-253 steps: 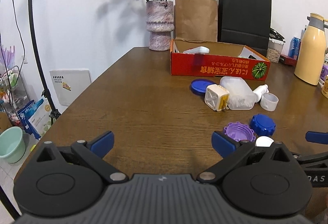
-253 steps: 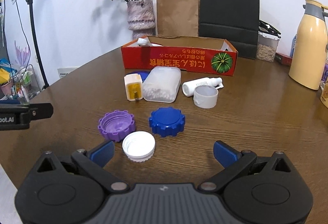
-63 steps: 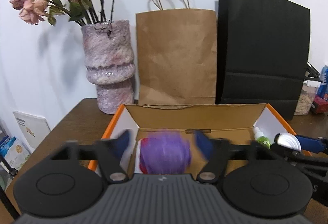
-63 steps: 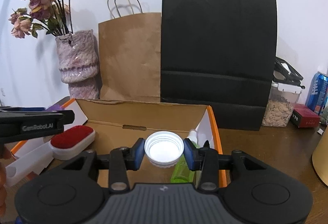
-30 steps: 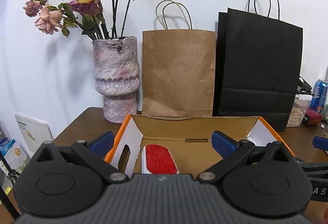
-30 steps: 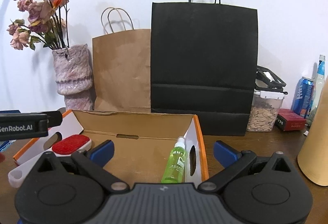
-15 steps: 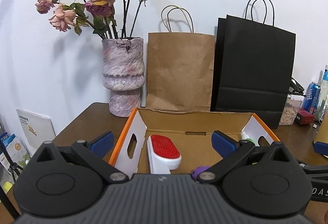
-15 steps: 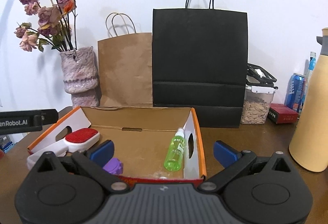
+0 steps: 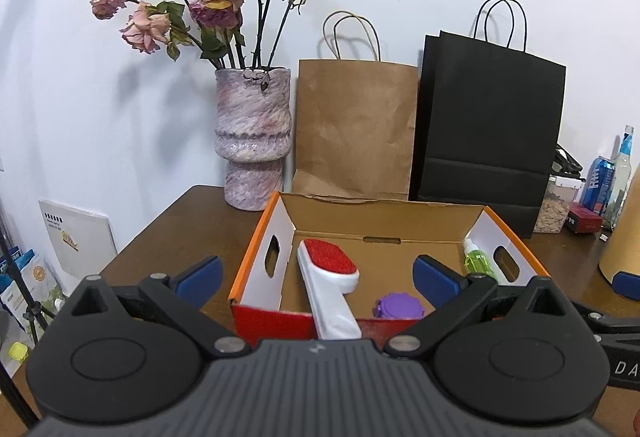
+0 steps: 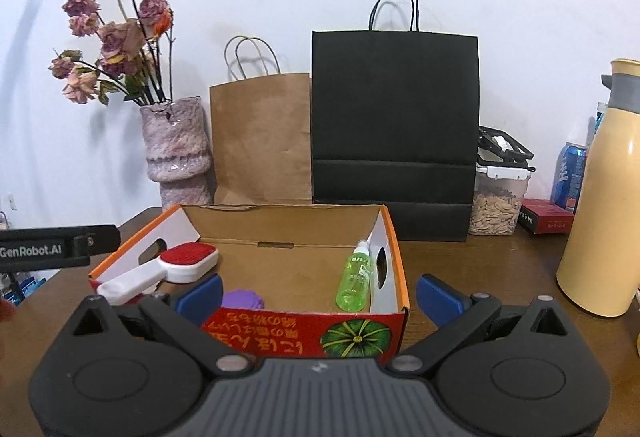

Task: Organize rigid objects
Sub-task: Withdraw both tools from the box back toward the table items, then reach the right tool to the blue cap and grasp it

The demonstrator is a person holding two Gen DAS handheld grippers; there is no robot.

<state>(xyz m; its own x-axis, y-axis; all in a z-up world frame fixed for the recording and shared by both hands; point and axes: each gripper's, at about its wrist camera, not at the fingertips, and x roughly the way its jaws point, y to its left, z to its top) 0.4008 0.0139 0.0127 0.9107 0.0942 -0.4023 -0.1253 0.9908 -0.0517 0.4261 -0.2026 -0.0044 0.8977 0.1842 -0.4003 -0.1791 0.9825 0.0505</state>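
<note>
Left wrist view: left gripper (image 9: pixel 318 273) has its jaws spread wide, nothing between them, blue pads out at 9 and 3 o'clock of the frame centre. Ahead sits the cardboard box (image 9: pixel 256 257), open top, on the wooden table (image 9: pixel 172 233). Inside the box: purple cap (image 9: pixel 399 306) near the front wall at about 5 o'clock of the box floor, lint brush (image 9: pixel 330 277) with its red pad facing up and its white handle leaning over the front wall, green spray bottle (image 9: pixel 476 261) lying against the right end at 3 o'clock. Behind the box at 12 o'clock: vase (image 9: pixel 252 141) with dried roses, brown paper bag (image 9: pixel 356 129), black paper bag (image 9: pixel 488 125). A blue tip of the right gripper (image 9: pixel 626 284) shows at the right edge.

Right wrist view: right gripper (image 10: pixel 319 295) also gapes wide and holds nothing. The box's red front wall (image 10: pixel 304 333) is just beyond the pads. Purple cap (image 10: pixel 242 299) is partly hidden behind the left pad, probably lying flat on the box floor. Lint brush (image 10: pixel 176 265) at 9 o'clock, spray bottle (image 10: pixel 354 277) at 2 o'clock of the box floor. Yellow thermos (image 10: pixel 600 197) stands at 3 o'clock, snack jar (image 10: pixel 498 197) beside the black bag (image 10: pixel 394 125).
</note>
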